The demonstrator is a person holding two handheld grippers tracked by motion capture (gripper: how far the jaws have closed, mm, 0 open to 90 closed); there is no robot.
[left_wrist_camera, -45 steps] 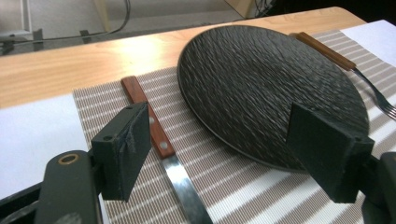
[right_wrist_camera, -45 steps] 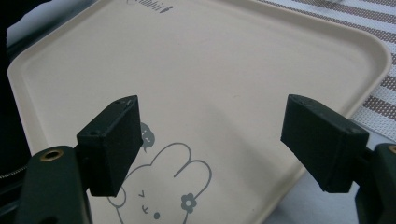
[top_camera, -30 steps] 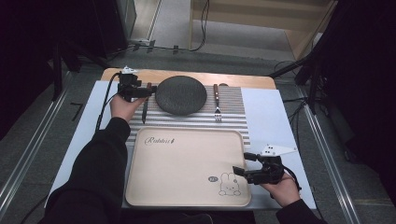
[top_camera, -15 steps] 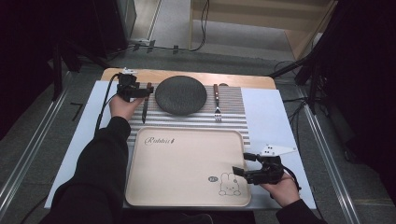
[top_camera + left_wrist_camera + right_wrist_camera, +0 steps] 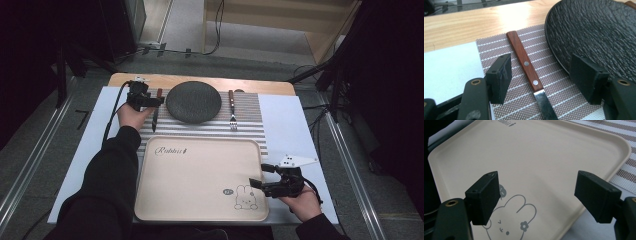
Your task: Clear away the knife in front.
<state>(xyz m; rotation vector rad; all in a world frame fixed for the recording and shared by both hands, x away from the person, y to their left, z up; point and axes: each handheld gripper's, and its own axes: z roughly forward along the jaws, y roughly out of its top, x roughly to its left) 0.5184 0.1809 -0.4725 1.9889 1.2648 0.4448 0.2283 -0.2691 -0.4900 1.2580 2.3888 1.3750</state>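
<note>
A knife [image 5: 525, 63] with a red-brown wooden handle lies on the striped placemat [image 5: 250, 117], just left of a black textured plate [image 5: 193, 101]. My left gripper [image 5: 544, 75] straddles the handle near where the blade starts. Its jaws have just been closing, with the knife between them, and the pads stand clear of it on both sides. In the high view that left gripper [image 5: 150, 100] sits at the mat's back left. My right gripper [image 5: 544, 195] is open with nothing in it above the rabbit drawing on the beige tray [image 5: 549, 150].
A fork [image 5: 232, 111] lies on the mat to the right of the plate [image 5: 596, 32]. The beige tray [image 5: 200, 175] takes up the front middle. A white sheet [image 5: 290, 130] covers the table under the mat, and a wooden strip [image 5: 200, 80] runs along the back.
The left gripper's jaws look slightly narrower over the knife handle. Both hands have stayed where they were.
</note>
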